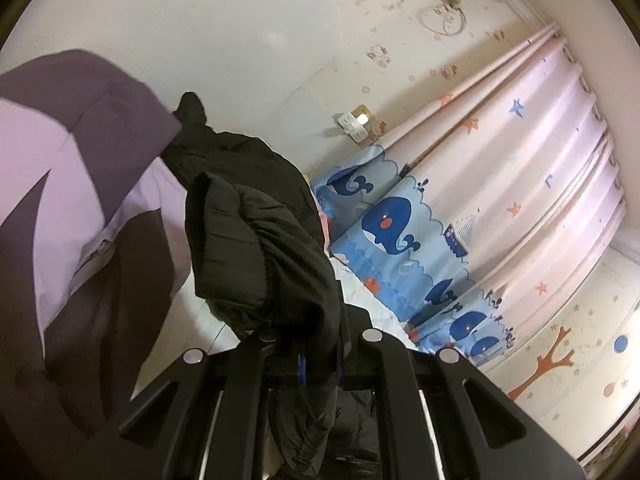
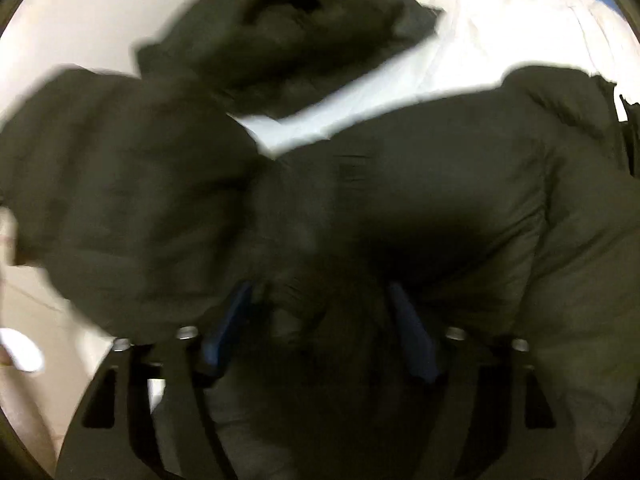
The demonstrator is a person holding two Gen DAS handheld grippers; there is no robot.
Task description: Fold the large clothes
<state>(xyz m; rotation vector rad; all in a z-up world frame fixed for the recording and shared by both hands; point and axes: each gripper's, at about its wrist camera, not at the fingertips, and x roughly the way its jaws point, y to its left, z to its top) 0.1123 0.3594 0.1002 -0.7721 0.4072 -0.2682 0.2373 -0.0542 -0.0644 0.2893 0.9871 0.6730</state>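
Left hand-held gripper (image 1: 303, 364) clamps the black padded jacket (image 1: 256, 216), lifted and blocking the whale-print bedding (image 1: 396, 236); star curtain (image 1: 532, 184) behind. Right hand-held gripper (image 2: 320, 320) wide apart, blurred, jacket bulk (image 2: 400, 184) between fingers over white bed (image 2: 500, 28).

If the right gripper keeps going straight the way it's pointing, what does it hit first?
Most likely the black padded jacket: the open right gripper has its fabric bunched directly ahead, though blur makes depth uncertain.
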